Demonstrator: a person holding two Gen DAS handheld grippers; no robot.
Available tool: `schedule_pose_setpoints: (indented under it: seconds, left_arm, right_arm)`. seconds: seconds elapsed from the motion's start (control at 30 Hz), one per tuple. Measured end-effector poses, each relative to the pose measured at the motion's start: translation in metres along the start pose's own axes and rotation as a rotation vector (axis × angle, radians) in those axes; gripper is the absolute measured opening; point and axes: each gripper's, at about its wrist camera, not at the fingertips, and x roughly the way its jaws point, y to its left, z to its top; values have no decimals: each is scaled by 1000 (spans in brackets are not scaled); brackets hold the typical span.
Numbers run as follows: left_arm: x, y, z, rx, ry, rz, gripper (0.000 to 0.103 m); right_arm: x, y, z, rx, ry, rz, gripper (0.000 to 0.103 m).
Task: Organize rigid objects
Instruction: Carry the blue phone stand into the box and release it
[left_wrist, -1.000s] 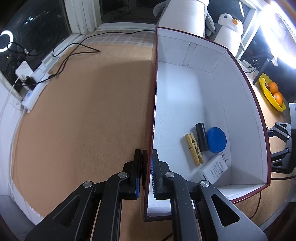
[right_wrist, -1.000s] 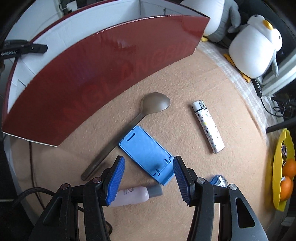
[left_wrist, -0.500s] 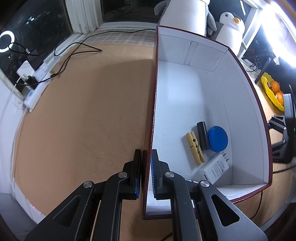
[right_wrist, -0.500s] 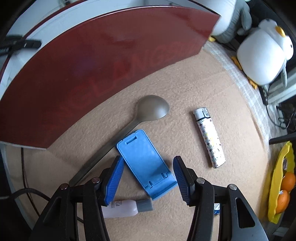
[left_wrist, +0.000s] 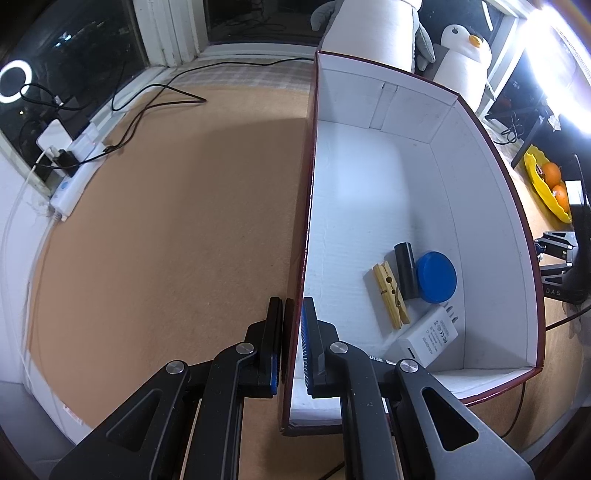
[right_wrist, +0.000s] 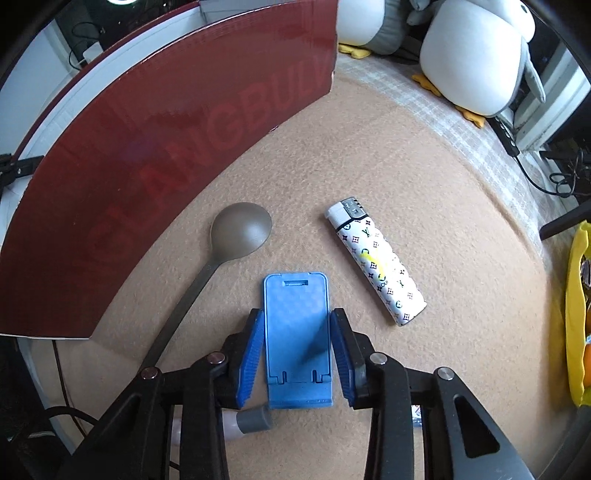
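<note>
My left gripper (left_wrist: 293, 332) is shut on the near left wall of the red box (left_wrist: 308, 206), which is white inside. In the box lie a wooden clothespin (left_wrist: 389, 293), a black cylinder (left_wrist: 405, 269), a blue round lid (left_wrist: 436, 277) and a white charger (left_wrist: 428, 338). My right gripper (right_wrist: 297, 354) is open, its blue pads close on either side of a blue phone stand (right_wrist: 297, 332) lying flat on the mat. A grey spoon (right_wrist: 221, 254) lies to its left and a patterned white lighter (right_wrist: 376, 260) to its right. The box's red outer wall (right_wrist: 166, 147) curves behind them.
A small pale bottle with a grey cap (right_wrist: 243, 424) lies under my right gripper. A yellow bowl with oranges (left_wrist: 546, 181) sits at the right. Plush penguins (right_wrist: 476, 51) stand behind. Cables and a power strip (left_wrist: 74, 177) run along the left window edge.
My right gripper has lowered and turned over the blue phone stand, which now lies between its pads; the jaws have narrowed. My left gripper has kept its hold on the box wall.
</note>
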Motion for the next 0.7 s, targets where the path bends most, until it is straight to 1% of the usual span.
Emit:
schedule_pose_setpoints:
  seconds: [0.23, 0.4, 0.53, 0.7]
  left_arm:
    - [0, 0, 0, -1, 0, -2, 8]
    - [0, 0, 0, 0, 0, -2, 8]
    - [1, 1, 1, -1, -2, -7, 8]
    - [1, 1, 1, -1, -6, -14, 8]
  right_arm:
    - [-9, -2, -10, 78, -47, -5, 33]
    - [-26, 2, -18, 123, -100, 2, 33]
    - [-47, 8, -12, 128, -143, -1, 33]
    - [-61, 11, -2, 152, -187, -4, 33]
